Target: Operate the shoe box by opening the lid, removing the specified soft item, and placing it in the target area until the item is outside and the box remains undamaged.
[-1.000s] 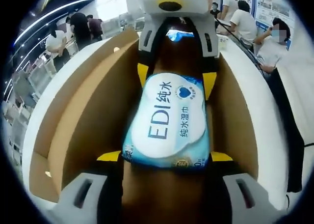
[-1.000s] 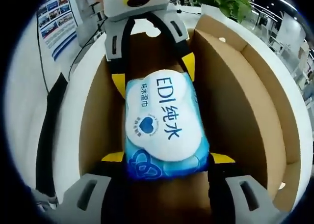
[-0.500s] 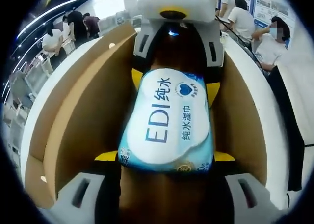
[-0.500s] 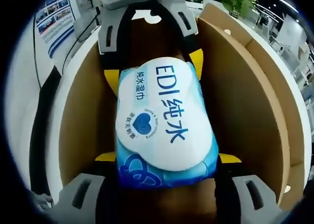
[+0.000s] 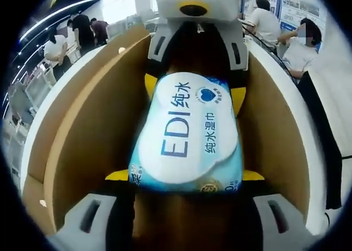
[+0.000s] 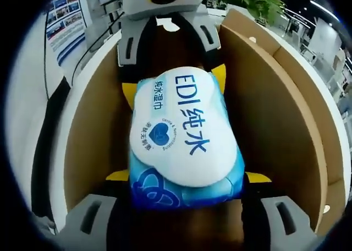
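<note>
While the lid stands open, both grippers work inside the shoe box (image 5: 82,146), facing each other from opposite ends of the wet-wipe pack (image 5: 187,135). In the left gripper view, the left gripper (image 5: 187,176) has its yellow-tipped fingers (image 5: 118,175) spread about as wide as the pack, one at each near corner, and the pack's near edge sits between them. Whether they press on it or only bracket it, I cannot tell. Beyond the pack, the right gripper (image 5: 191,94) meets its far end in the same way, yellow tips showing at both far corners.

The right gripper view mirrors this: the right gripper (image 6: 187,178) has its fingers (image 6: 257,178) wide at the pack's near corners, and the left gripper (image 6: 173,83) stands across at the far end. The pack (image 6: 184,138) lies between the two pairs of fingers, inside the box's brown walls (image 6: 275,119), label side up.

Taking a soft, bulging pack from both ends likely keeps it from sagging or slipping, and keeps the fingers off the cardboard sides. By my judgement, removal is under way, with the pack not yet outside the box.
</note>
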